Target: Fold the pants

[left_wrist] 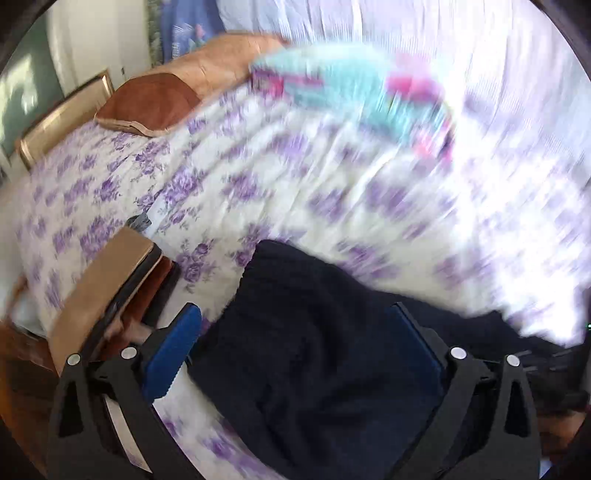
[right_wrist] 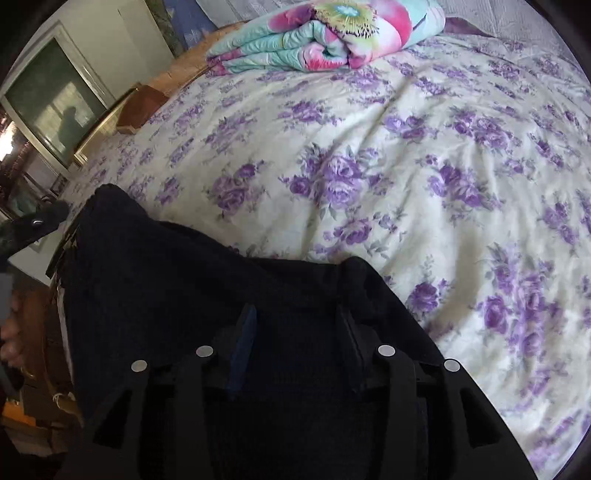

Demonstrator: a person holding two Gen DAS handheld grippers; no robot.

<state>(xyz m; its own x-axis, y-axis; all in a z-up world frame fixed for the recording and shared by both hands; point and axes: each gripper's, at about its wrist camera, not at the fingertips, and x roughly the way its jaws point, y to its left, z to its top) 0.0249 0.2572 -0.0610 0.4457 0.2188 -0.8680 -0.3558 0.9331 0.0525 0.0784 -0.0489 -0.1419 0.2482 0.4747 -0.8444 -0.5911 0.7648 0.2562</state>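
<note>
The dark navy pants (left_wrist: 314, 332) lie at the near edge of a bed with a purple-flowered sheet (left_wrist: 258, 177). My left gripper (left_wrist: 299, 325) is open, its blue-padded fingers (left_wrist: 173, 350) wide apart on either side of the pants' cloth. In the right wrist view the pants (right_wrist: 166, 280) cover the lower left. My right gripper (right_wrist: 295, 321) sits in the dark cloth with the fabric bunched between its fingers. The left gripper's black tip (right_wrist: 40, 221) shows at the far left edge.
A folded turquoise and pink quilt (right_wrist: 325, 33) lies at the far side of the bed. A brown cushion (left_wrist: 147, 99) and a wooden frame (left_wrist: 62, 118) are at the bed's left. A tan board (left_wrist: 107, 288) stands by the near left corner. A mirror (right_wrist: 55, 99) hangs left.
</note>
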